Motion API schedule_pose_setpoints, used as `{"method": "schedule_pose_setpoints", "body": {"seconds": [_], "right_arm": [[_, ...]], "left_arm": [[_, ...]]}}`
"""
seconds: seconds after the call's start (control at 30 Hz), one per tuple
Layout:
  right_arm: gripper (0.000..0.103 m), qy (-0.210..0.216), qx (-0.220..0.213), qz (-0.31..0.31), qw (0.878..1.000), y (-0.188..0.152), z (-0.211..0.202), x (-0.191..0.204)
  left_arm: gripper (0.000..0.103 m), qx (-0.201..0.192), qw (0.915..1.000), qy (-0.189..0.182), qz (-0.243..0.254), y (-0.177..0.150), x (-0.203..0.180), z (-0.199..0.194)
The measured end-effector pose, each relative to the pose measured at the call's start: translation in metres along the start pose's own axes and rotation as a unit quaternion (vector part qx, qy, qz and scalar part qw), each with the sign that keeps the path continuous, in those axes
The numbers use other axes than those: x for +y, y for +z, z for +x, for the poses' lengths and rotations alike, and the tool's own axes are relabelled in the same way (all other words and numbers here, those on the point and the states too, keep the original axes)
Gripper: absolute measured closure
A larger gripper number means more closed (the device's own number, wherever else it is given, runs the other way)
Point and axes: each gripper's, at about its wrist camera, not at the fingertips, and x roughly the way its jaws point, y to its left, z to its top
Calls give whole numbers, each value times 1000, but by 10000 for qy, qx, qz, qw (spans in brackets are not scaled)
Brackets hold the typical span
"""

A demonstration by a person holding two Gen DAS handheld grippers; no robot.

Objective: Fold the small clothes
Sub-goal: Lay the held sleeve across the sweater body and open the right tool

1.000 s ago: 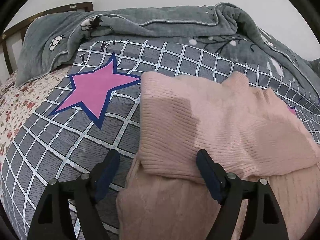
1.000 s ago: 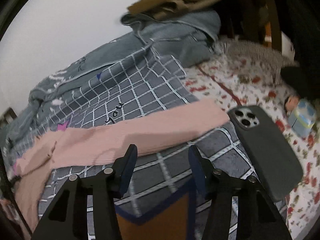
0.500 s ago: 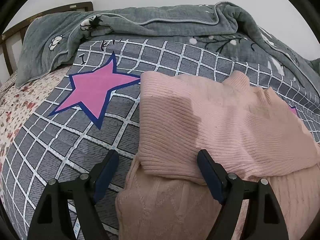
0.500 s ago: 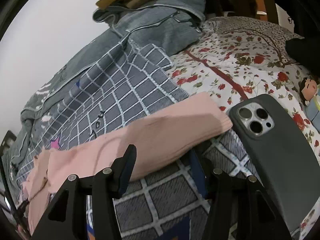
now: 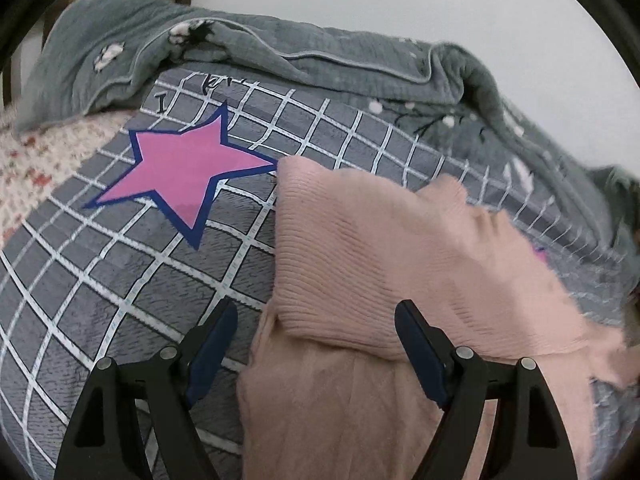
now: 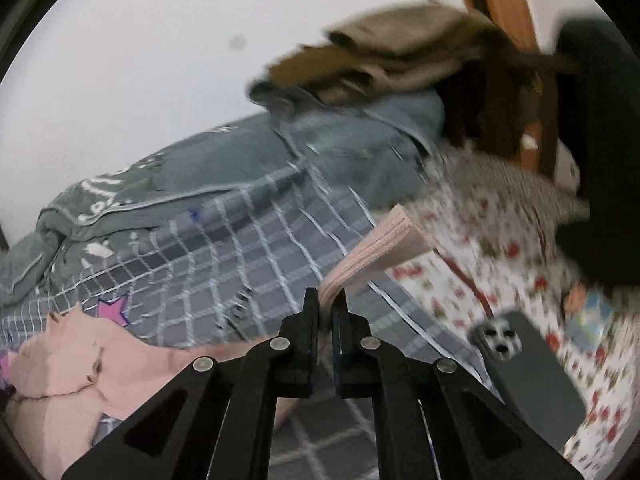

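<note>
A pink ribbed sweater [image 5: 380, 264] lies on a grey checked blanket [image 5: 120, 280], its left sleeve folded across the body. My left gripper [image 5: 316, 340] is open just above the sweater's lower left part, touching nothing. My right gripper [image 6: 326, 308] is shut on the sweater's right sleeve [image 6: 384, 248] near the cuff and holds it lifted off the blanket. The sweater body [image 6: 68, 364] shows at the lower left of the right wrist view.
A dark phone [image 6: 528, 384] lies on the floral sheet [image 6: 500, 252] at the right. A rumpled grey quilt [image 5: 280, 52] lines the far side by the wall. A pink star [image 5: 184, 168] marks the blanket. Brown clothes [image 6: 392, 48] and a wooden chair [image 6: 516, 12] stand at the bed's end.
My right gripper has closed on the sleeve near the cuff and lifted it off the blanket. My left gripper has stayed open, almost still.
</note>
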Motion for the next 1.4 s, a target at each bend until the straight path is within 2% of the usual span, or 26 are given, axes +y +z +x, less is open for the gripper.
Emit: {"method": "schedule_pose_setpoints", "body": {"seconds": [0.07,0.17,0.23,0.4,0.47,0.63,0.7,0.83,1.0,1.07,1.1,1.13,1.2,1.3,1.4], "right_arm": [[97,142,-138,-280,9994,16,-12,35],[97,387,-322,-669,9965,29,-30,91],[97,573,-393,-819,9942,33,-37,128],[97,1087,-480,-1130,9865,28,-47,239],[97,1353,-468,-1346,9805,18,-51,287],[97,2011,-283,-1804,9624,-25,-58,397],[98,2238,-123,-1885,9562,-46,-58,430],[97,2687,475,-2200,9366,-99,-51,490],[97,2816,978,-2736,9145,-146,-37,525],[93,2815,1108,-2889,9083,-157,-34,534],[84,2846,1173,-2927,9053,-160,-34,535],[67,2937,1302,-2968,8993,-162,-33,536],[52,3150,1480,-2987,8887,-162,-35,532],[50,3107,1234,-3014,8929,-150,-52,511],[50,2944,929,-3049,9009,-133,-65,479]], "left_arm": [[23,-38,10000,-55,-71,1,8,-7],[22,-211,9996,187,-68,5,22,-18],[21,-182,9986,482,-81,9,37,-23],[21,-168,9977,648,-128,11,73,-36],[21,-164,9975,652,-210,12,90,-43],[21,-200,9935,658,-908,12,131,-51],[21,-222,9934,835,-759,12,132,-51],[21,-233,9931,1086,-374,11,126,-51],[21,-254,9944,922,-449,13,124,-53],[21,-228,9947,901,-448,13,121,-51],[21,-209,9948,903,-422,13,119,-49],[21,-184,9950,907,-384,13,117,-47],[21,-156,9951,927,-295,13,112,-44],[21,-137,9959,872,-198,11,104,-42],[21,-76,9982,543,-231,11,98,-40]]}}
